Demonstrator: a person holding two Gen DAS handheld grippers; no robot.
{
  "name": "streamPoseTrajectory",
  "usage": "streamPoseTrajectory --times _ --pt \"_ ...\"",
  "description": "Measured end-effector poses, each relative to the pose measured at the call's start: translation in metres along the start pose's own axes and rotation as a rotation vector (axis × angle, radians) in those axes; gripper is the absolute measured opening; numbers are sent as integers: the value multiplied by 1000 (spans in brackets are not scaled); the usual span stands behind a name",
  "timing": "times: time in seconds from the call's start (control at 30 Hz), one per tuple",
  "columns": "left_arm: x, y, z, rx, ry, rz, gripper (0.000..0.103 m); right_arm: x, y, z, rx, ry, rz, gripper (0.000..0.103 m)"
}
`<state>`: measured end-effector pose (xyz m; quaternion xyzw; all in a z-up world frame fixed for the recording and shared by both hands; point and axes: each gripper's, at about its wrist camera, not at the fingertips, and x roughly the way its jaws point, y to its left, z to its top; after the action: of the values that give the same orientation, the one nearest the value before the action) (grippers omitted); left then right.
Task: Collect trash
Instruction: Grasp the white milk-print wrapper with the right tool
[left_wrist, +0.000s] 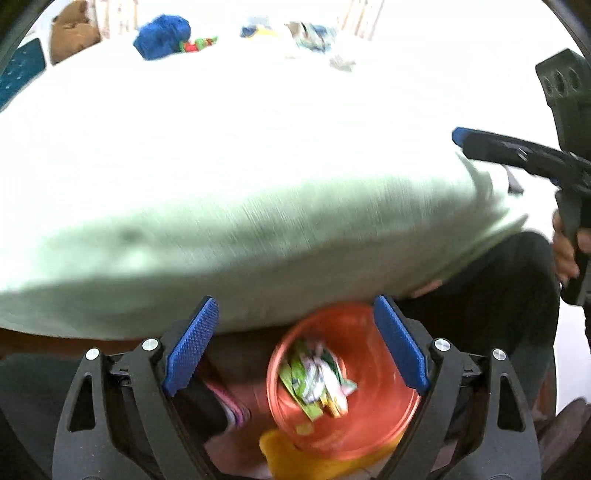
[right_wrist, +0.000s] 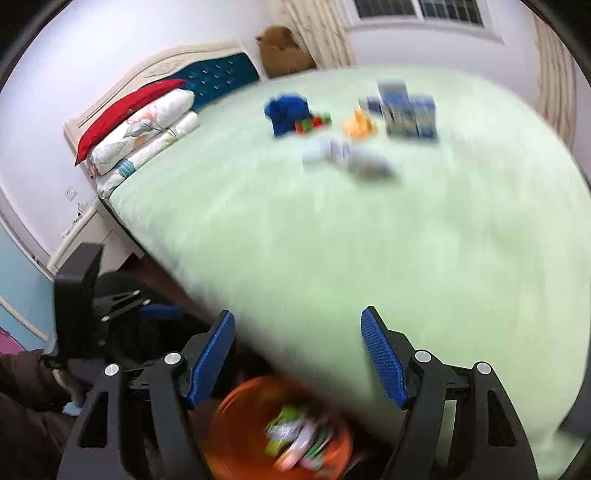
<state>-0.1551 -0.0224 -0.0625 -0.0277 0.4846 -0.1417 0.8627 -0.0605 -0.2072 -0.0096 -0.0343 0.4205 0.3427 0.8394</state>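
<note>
An orange bin (left_wrist: 369, 424) stands on the floor against the bed's edge, with green and white wrappers (left_wrist: 317, 376) inside. My left gripper (left_wrist: 295, 306) hangs above it, open and empty. The right gripper (right_wrist: 298, 317) is also open and empty, above the bin (right_wrist: 236, 424) and its wrappers (right_wrist: 295, 439). More litter lies far off on the green bedsheet (right_wrist: 332, 240): blue cartons (right_wrist: 406, 110), a crumpled pale wrapper (right_wrist: 347, 158) and an orange-yellow scrap (right_wrist: 358, 123). In the left wrist view, one finger (left_wrist: 498, 147) of the right gripper reaches in from the right.
A blue cloth lump (right_wrist: 286, 112) and a red-green item (right_wrist: 314, 123) lie by the litter. Pillows (right_wrist: 147, 129) and a brown plush toy (right_wrist: 284, 48) sit at the headboard. A person's hand (left_wrist: 565, 251) and dark trousers (left_wrist: 480, 295) are beside the bin. Both views are motion-blurred.
</note>
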Motion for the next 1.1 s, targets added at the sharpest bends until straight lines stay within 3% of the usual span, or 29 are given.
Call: streamPoseTrajectory --times 0.27,0.47,0.6,0.67,0.73,0.77,0.93,1.1 --pt "-15 11 30 -54 -80 11 84 55 -23 82 -131 -38 -133 70" --pt "-6 21 25 -55 -60 22 84 100 -36 114 -208 61 -139 70" --pt "-3 21 26 -45 -53 24 84 123 -43 121 -194 116 -86 64" --pt "-3 22 28 -46 -52 21 84 129 -45 122 -184 129 -95 56" --pt "-3 23 29 -53 -51 15 84 132 -49 121 -151 139 -90 41" --pt "-3 23 29 -56 -49 12 84 131 -49 120 -138 138 -86 39" --pt "-1 26 37 -90 -38 -2 84 119 -53 112 -105 100 -86 25" --pt "-3 29 46 -157 -28 -30 84 88 -60 97 -44 8 -98 22"
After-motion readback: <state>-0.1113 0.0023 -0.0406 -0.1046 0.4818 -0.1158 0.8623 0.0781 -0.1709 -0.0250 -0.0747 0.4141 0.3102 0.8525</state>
